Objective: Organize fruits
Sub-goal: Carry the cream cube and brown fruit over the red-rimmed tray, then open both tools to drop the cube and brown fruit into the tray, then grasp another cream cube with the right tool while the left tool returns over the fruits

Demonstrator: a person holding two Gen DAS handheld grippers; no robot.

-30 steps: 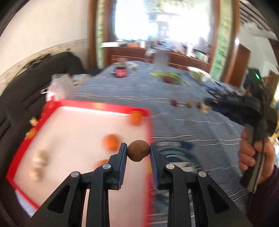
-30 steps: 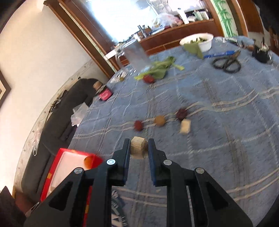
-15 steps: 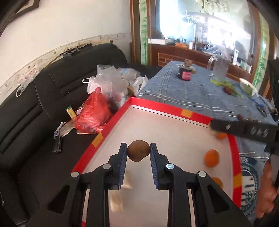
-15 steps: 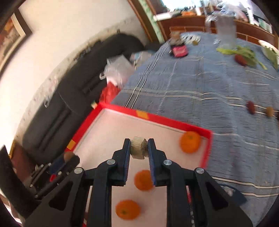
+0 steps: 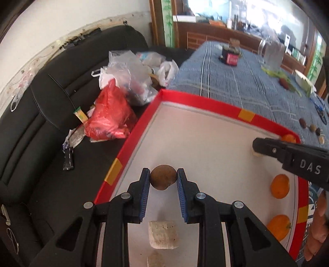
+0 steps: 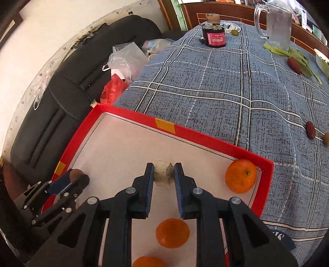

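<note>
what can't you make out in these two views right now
- Left wrist view: the pale piece held by the right hand-held gripper is mostly hidden behind its fingers.
- Left wrist view: a second pale chunk is cut off by the bottom edge.
- Right wrist view: the lowest orange is cut by the bottom edge.

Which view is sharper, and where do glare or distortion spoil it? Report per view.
Left wrist view: the window is blown out, the far table soft, the sofa bowed by fisheye; the brown fruit is crisp. Right wrist view: sharper overall, the tablecloth weave clear, the glass jug glary, edges curved.
</note>
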